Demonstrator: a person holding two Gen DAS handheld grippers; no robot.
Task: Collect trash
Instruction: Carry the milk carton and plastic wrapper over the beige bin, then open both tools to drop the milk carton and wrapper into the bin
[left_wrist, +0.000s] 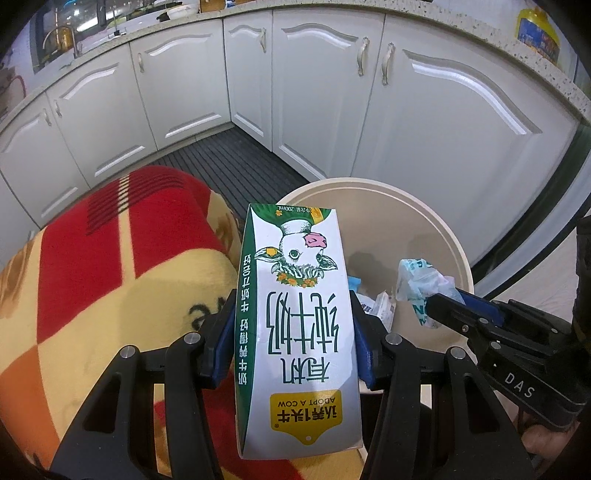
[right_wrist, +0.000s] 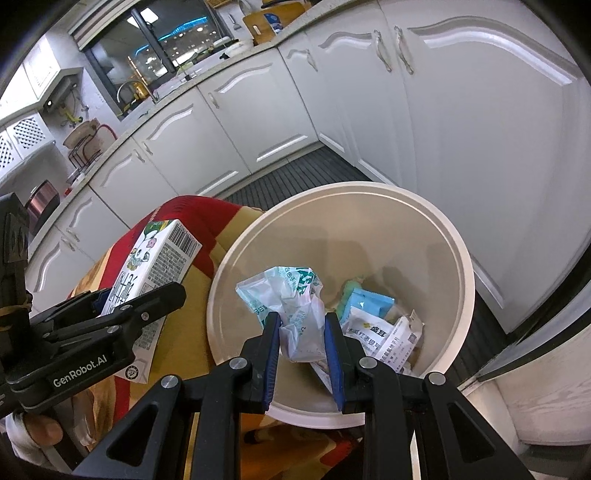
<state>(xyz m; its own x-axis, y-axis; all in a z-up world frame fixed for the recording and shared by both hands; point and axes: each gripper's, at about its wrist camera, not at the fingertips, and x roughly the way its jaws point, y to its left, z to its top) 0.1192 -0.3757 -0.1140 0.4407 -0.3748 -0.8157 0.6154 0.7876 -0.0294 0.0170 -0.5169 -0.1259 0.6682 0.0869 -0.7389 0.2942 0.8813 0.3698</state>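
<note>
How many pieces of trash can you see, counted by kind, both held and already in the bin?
Milk carton, held in left gripper: 1
Crumpled plastic wrapper, held in right gripper: 1
Blue packet in bin: 1
White printed packets in bin: at least 1
Total: at least 4

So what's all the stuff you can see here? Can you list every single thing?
Milk carton: one, white and green with a cow picture, clamped in the left gripper beside the bin.
Crumpled plastic wrapper: one, white and teal, pinched in the right gripper over the bin.
Trash bin: one, beige, round, on the floor by the cabinets.
Wrappers in the bin: several, blue and white, at the bottom.
Blanket: one, red, yellow and orange, left of the bin.
Cabinets: white doors, behind everything.
Floor mat: dark, ribbed.
Left gripper: black with blue pads.
Right gripper: black with blue pads.
</note>
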